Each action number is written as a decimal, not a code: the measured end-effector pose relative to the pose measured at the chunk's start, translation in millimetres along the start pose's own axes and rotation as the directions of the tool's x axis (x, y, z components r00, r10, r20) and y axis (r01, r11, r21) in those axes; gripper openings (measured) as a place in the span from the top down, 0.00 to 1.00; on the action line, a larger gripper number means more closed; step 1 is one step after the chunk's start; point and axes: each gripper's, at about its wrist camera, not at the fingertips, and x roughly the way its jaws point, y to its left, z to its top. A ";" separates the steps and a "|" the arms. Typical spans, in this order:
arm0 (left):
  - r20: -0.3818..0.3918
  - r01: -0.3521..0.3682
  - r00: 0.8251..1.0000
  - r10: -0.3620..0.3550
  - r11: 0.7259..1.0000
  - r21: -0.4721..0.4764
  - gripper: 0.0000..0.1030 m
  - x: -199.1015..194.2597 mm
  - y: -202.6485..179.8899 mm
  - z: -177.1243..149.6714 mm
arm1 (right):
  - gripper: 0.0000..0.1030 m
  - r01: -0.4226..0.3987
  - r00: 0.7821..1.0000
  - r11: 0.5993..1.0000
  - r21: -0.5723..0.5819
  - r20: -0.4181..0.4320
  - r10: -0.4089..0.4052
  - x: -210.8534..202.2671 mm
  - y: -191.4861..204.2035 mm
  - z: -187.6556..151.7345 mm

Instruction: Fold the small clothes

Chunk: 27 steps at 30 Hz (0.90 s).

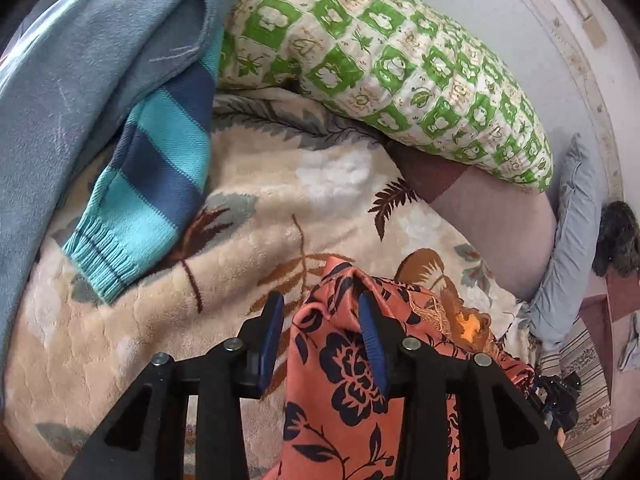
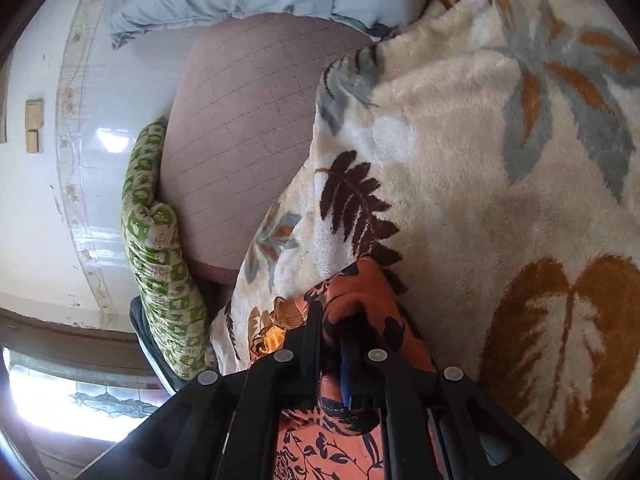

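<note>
Between the blue ribbed fingers (image 1: 370,336) of the left tool (image 1: 320,322), in the left wrist view, a bunched fold of the orange garment (image 1: 340,396) rises; the jaws stand fairly wide, the cloth touching the right-hand finger and clear of the other. The garment is thin, smooth fabric printed with dark navy roses and leaves, and it lies on the plush blanket (image 1: 248,216), a thick cream fleece with brown and grey leaf shapes. Beyond it, a knitted sleeve (image 1: 156,184) in turquoise and navy stripes with a ribbed cuff rests on the blanket, beside a grey-blue fleece (image 1: 60,92). A green-and-cream checked pillow (image 1: 400,68) lies behind. No writing is readable.

From the right wrist view, the right tool (image 2: 332,332) is narrowed onto a puckered ridge of the same orange garment (image 2: 360,288), pinching it. The blanket (image 2: 480,160) spreads beneath, next to a mauve quilted mattress (image 2: 240,140).
</note>
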 end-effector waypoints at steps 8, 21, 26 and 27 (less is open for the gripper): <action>0.190 0.071 0.978 -0.084 0.995 0.075 0.43 -80.5 4.2 -109.3 | 0.11 -0.118 0.978 0.990 -0.081 0.164 0.130 -74.3 12.0 -28.3; -0.030 0.004 1.000 -0.004 1.000 0.017 0.43 -26.6 21.0 -134.4 | 0.53 0.472 0.810 0.628 -0.618 0.024 -0.585 86.5 105.1 -136.0; -0.081 0.004 0.997 -0.001 0.999 0.040 0.43 -19.8 21.3 -132.0 | 0.53 0.569 0.768 0.528 -0.630 0.179 -0.614 141.3 154.0 -98.1; -0.088 0.007 0.996 -0.004 0.999 0.038 0.43 -19.7 22.6 -131.6 | 0.53 0.553 0.806 0.593 -0.586 0.194 -0.560 134.9 163.9 -87.6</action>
